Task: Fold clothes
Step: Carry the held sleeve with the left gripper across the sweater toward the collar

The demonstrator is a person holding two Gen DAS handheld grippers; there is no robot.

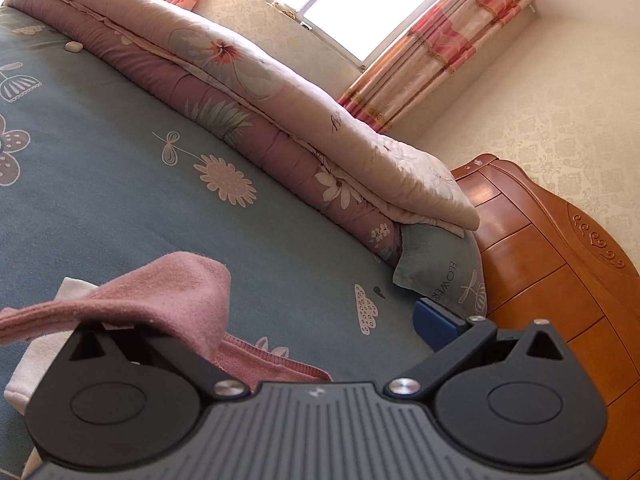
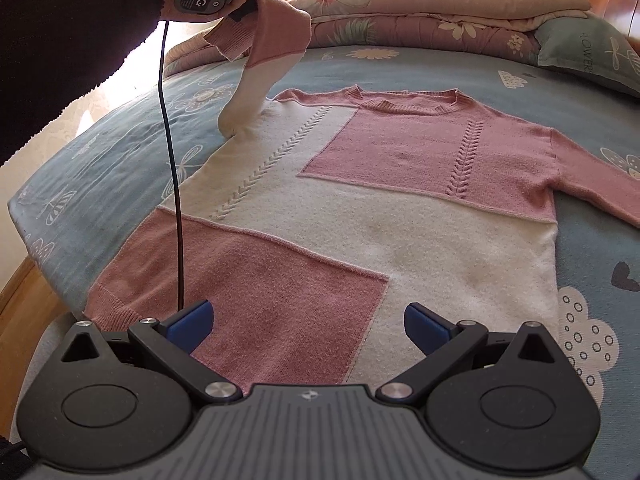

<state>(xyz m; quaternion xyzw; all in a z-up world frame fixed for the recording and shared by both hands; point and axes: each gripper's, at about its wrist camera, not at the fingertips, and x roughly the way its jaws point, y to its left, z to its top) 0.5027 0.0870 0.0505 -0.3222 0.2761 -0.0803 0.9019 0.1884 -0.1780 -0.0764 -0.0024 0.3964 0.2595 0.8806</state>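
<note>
A pink and cream knit sweater (image 2: 360, 220) lies flat on the blue flowered bed sheet (image 2: 600, 280), collar (image 2: 404, 104) at the far side. One sleeve (image 2: 592, 176) stretches out to the right. The other sleeve (image 2: 272, 40) is lifted off the bed and hangs from my left gripper (image 2: 240, 4), which a hand holds high at the upper left. In the left wrist view the jaws of that gripper (image 1: 294, 316) stand wide apart, with the pink sleeve end (image 1: 168, 300) draped over the left finger and hiding it. My right gripper (image 2: 308, 320) hovers open over the hem, holding nothing.
Folded pink quilts (image 1: 240, 92) and a grey-green pillow (image 1: 444, 268) line the far side of the bed. A wooden headboard (image 1: 560, 256) stands beyond the pillow. A black cable (image 2: 172, 160) hangs down over the sweater's left edge. Wooden floor (image 2: 24, 312) shows past the bed's left edge.
</note>
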